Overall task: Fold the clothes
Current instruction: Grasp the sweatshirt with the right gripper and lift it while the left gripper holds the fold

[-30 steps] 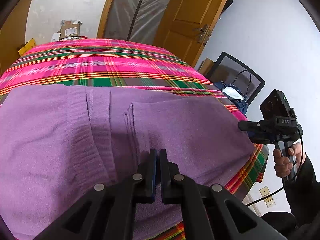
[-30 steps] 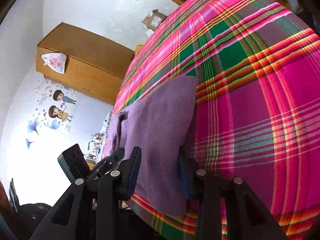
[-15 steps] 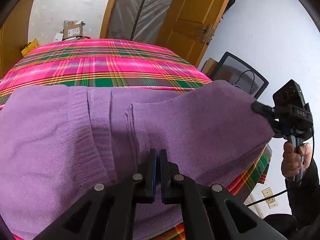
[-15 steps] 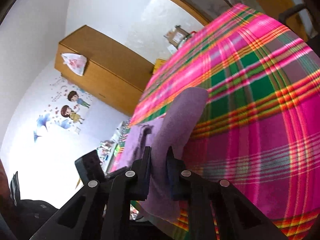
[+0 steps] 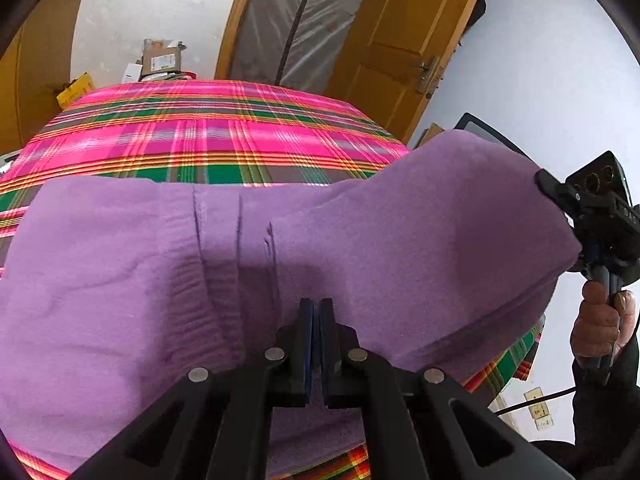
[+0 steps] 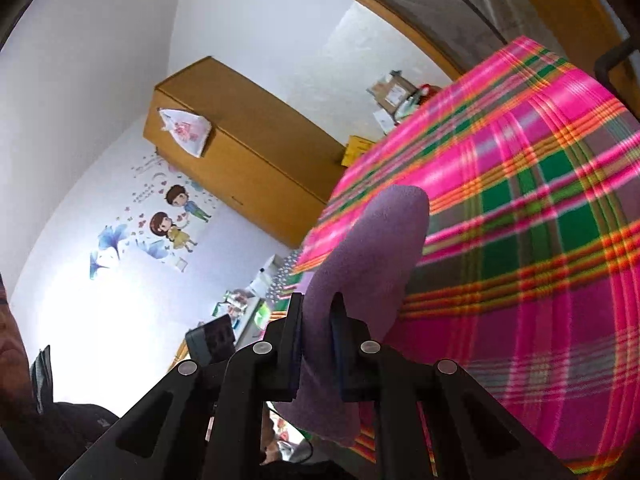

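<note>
Two tongs work on one purple garment (image 5: 360, 240), which lies on a surface covered with a pink, green and orange plaid cloth (image 5: 208, 136). At the left of the left wrist view the garment is flat on the cloth, with ribbed bands and a few upright seams near its middle. Low in the centre, the left tongs (image 5: 316, 344) have their jaws pressed together with almost no gap, and the near edge of the garment sits at their tips; whether fabric is really caught between them I cannot tell. Toward the right the garment rises off the surface into a raised corner. This corner is gripped by the right tongs (image 5: 546, 184), which a hand (image 5: 600, 324) in a dark sleeve holds by the handle.

In the right wrist view, a wall with cartoon stickers (image 6: 176, 220) and a wooden cabinet (image 6: 248, 168) with a white bag (image 6: 186, 130) hanging on it are at the left. The camera of the left tongs (image 6: 212, 338) is low and left of centre. In the centre the right tongs (image 6: 318, 320) have just been closing, and a thick fold of purple fabric is clamped between the two pads, standing up above them and hanging below. To the right, the plaid cloth fills the picture.
</note>
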A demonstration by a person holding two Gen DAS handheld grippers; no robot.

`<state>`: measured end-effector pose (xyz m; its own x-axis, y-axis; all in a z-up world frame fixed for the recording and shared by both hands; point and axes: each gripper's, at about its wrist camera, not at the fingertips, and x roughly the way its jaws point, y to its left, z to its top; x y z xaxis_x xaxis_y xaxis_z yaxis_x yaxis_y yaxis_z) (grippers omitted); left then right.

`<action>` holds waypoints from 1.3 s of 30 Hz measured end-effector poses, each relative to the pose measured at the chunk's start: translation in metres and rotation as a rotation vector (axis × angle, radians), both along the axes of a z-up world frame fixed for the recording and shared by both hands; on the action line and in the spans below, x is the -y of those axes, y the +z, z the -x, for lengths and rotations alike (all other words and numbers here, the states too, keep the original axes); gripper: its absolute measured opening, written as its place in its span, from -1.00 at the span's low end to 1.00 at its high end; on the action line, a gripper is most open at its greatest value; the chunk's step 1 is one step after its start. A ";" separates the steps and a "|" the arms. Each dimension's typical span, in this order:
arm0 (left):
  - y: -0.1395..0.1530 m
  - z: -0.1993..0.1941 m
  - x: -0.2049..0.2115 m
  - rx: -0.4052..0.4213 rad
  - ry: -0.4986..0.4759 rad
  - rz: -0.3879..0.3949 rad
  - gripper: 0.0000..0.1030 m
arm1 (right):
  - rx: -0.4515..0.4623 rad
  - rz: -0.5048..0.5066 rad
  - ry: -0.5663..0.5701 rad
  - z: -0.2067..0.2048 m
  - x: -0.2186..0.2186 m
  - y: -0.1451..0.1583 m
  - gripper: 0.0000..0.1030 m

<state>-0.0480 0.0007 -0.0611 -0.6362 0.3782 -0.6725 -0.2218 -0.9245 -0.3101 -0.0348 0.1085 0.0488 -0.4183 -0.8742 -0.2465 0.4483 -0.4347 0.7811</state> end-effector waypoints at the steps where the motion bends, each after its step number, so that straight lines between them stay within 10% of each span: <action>1: 0.001 0.000 0.002 -0.003 0.006 0.000 -0.96 | -0.007 0.004 0.005 0.001 0.002 0.003 -0.77; 39: 0.004 -0.006 0.037 -0.018 0.092 -0.032 -0.96 | -0.147 -0.107 0.206 0.034 0.130 0.092 -0.77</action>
<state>-0.0420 -0.0366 -0.0573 -0.6812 0.3385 -0.6491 -0.1423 -0.9310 -0.3362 -0.0685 -0.0220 0.1409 -0.2725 -0.9167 -0.2922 0.6408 -0.3995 0.6556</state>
